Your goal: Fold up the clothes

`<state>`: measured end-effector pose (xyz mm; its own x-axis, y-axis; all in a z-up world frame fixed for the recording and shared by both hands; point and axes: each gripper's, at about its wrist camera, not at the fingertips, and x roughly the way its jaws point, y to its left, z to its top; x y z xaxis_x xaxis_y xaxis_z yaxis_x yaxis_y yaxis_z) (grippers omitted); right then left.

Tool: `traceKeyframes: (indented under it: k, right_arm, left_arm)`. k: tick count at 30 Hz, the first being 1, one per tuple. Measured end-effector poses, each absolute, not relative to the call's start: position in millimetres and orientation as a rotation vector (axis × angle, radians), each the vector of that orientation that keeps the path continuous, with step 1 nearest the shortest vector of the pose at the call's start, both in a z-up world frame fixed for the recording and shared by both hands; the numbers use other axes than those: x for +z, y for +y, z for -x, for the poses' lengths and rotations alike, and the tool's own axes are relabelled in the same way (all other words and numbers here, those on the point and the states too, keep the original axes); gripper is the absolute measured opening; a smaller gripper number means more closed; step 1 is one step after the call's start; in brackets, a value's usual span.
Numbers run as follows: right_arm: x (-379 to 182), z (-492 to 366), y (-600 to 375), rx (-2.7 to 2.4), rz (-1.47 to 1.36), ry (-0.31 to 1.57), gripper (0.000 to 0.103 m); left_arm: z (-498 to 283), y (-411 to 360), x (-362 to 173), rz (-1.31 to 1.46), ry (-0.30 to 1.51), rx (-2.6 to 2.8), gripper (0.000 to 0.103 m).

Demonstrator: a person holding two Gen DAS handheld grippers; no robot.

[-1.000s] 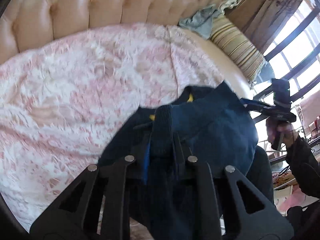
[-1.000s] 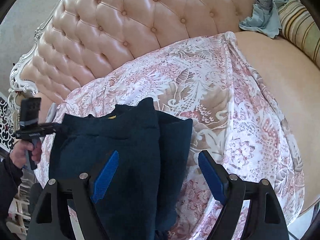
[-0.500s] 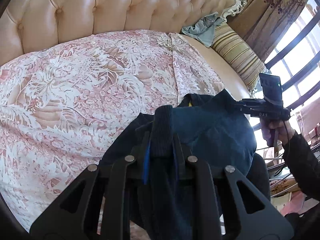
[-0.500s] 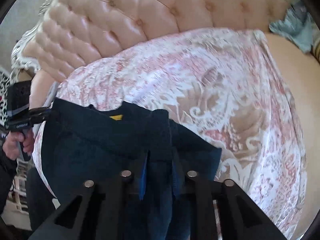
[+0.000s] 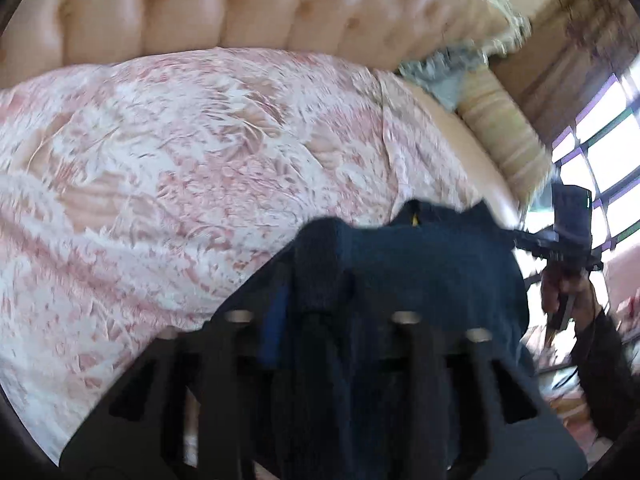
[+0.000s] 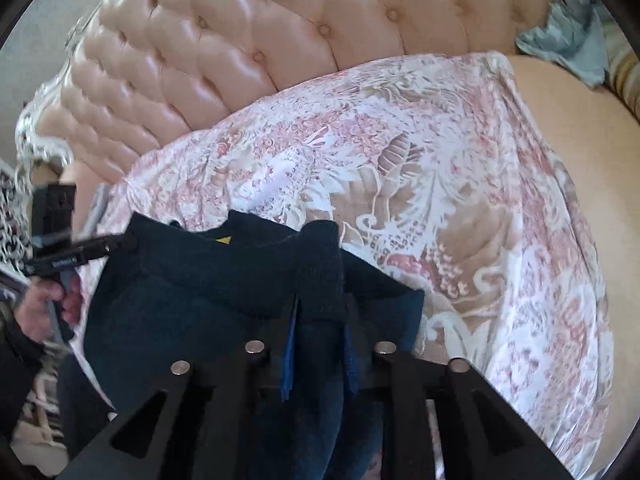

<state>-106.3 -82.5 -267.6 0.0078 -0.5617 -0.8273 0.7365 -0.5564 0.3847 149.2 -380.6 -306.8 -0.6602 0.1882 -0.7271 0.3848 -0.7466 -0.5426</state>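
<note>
Right wrist view: the navy sweater hangs stretched between both grippers above the floral bedspread, a yellow tag at its collar. The right gripper pinches a ribbed fold between its blue pads, its jaws having just eased a little wider. The left gripper holds the opposite edge (blurred there), its jaws having just been opening with cloth between them. Behind stand the tufted headboard and a grey-blue garment.
</note>
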Motion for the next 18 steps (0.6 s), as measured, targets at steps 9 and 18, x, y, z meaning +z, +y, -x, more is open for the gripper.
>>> traceKeyframes:
  k: [9, 18]
  right_arm:
    - [-273, 118, -7, -1.522, -1.537, -0.13, 0.081]
    - [-299, 102, -31, -1.433, -1.584, -0.102, 0.081]
  left_arm:
    - [-193, -388, -288, -1.063, 1.198, -2.532, 0.064]
    - [-231, -373, -287, -1.007, 1.274, -2.488, 0.064]
